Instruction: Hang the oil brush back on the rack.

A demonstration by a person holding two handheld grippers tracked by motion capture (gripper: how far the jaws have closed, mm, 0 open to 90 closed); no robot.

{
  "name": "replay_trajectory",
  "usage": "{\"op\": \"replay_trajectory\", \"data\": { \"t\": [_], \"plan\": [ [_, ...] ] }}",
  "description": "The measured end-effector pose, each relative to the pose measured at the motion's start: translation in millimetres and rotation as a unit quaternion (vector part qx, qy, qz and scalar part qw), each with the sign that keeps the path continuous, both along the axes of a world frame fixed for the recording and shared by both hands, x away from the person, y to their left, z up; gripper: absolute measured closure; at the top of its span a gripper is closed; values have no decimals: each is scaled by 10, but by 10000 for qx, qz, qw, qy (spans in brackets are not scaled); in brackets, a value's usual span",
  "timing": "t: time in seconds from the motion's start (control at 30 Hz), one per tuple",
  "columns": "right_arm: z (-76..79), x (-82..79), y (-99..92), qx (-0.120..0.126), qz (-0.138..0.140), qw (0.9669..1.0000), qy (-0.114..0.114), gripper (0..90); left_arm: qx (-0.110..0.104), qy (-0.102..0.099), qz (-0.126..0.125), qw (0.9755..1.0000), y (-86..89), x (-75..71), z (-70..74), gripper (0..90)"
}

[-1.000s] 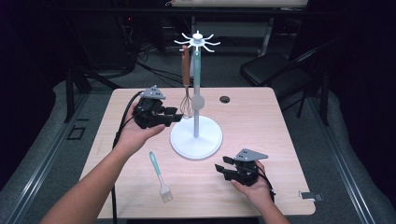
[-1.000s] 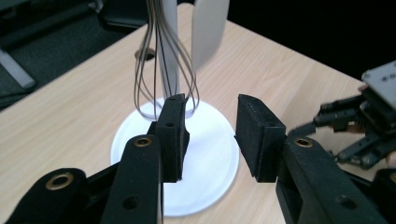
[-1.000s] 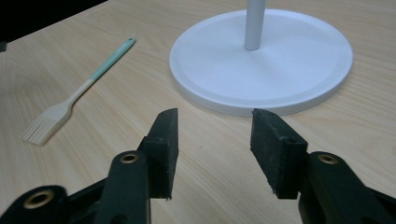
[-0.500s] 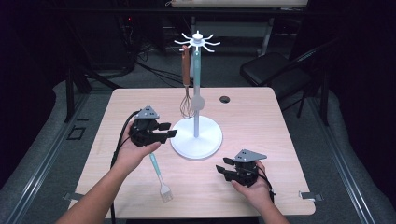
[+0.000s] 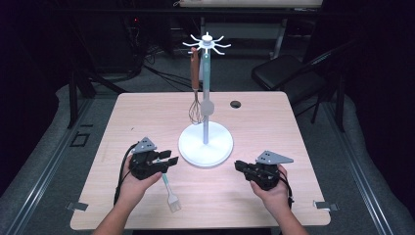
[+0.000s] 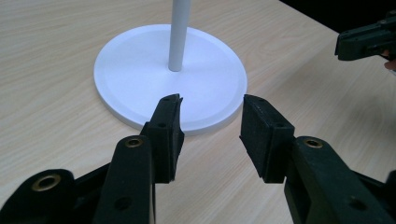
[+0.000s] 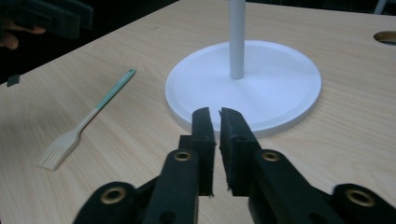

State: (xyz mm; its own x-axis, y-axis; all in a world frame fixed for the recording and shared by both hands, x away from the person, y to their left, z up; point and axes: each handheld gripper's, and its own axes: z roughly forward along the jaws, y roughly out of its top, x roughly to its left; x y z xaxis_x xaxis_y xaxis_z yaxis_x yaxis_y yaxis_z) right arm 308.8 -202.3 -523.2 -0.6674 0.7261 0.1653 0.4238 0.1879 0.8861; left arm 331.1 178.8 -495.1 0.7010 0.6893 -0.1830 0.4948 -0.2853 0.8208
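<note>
No writing is showing; left hand-held gripper (image 5: 169,161) is spreading empty above the brush (image 5: 170,192); right hand-held gripper (image 5: 239,166) is closing, pressed together, empty

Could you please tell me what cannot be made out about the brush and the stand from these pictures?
- Brush: in the high view its handle end is hidden under the left gripper.
- Stand: pole top cut off by the upper edge in both gripper views.
- Whisk: wires too small to count, high view.
</note>
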Motion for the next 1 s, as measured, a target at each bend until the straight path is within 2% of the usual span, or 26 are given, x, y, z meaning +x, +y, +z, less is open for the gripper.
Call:
{"op": "replay_trajectory", "data": {
  "t": [0.03,0.1,0.27,0.4,0.43,0.5,0.57,0.63,0.77,1.0],
  "plan": [
    [27,6,-19,-42,-28,10000,-35,900,-18,-18,26,10000,22,-17,-26,567],
    [78,20,-46,69,-71,9999,-65,900,-63,-45,104,9999,64,-50,-78,560],
    [280,84,-112,285,-103,9994,-178,900,-84,105,174,9998,148,-41,-189,542],
    [559,174,-110,312,-63,9986,-413,900,-70,241,191,9995,157,-30,-300,539],
    [656,207,-105,382,-37,9980,-504,900,-61,267,169,9995,156,-31,-310,538],
    [793,245,-99,449,-16,9970,-629,900,-58,261,143,9995,144,-39,-330,538],
    [944,284,-100,384,25,9963,-767,900,-43,231,100,9997,135,-46,-334,538],
    [1077,313,-89,425,39,9951,-894,900,-64,223,95,9997,129,-52,-332,538],
    [1331,392,-83,414,70,9933,-1079,900,-19,246,88,9997,121,-56,-346,538],
    [1707,569,-35,402,94,9916,-1228,900,-10,244,51,9997,103,-56,-360,538]
  ]
}}
